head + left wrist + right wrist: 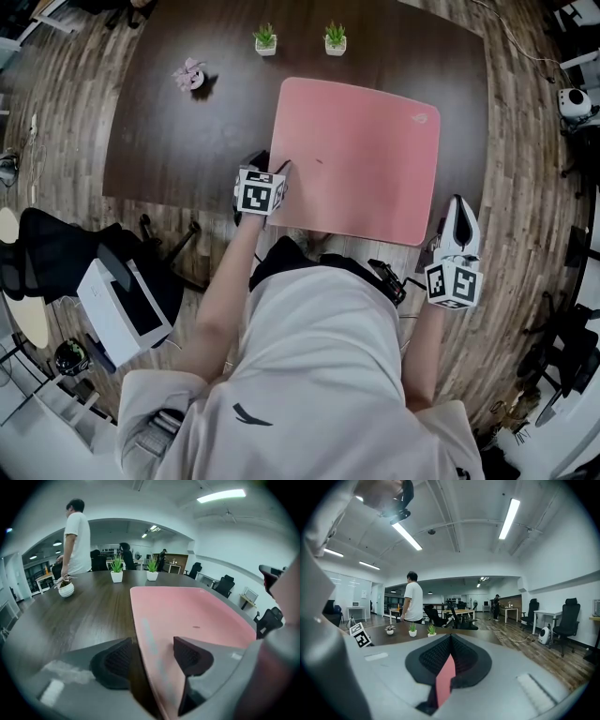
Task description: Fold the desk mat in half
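A pink desk mat [361, 155] lies flat on the dark wooden table [178, 141], its near edge at the table's front. My left gripper [281, 171] sits at the mat's near-left corner with its jaws wide apart. In the left gripper view the mat's left edge [154, 634] runs between the pads [190, 656] of the left gripper [152, 654] without being pressed. My right gripper [457, 208] is at the mat's near-right corner. In the right gripper view the right gripper [449, 663] is shut on a thin pink strip of the mat [445, 681].
Two small potted plants [265, 38] [335, 37] and a small dish with pink contents [190, 76] stand at the table's far side. A person [77, 536] stands beyond the table. A black chair [56, 253] and a white box [117, 305] are on the floor at left.
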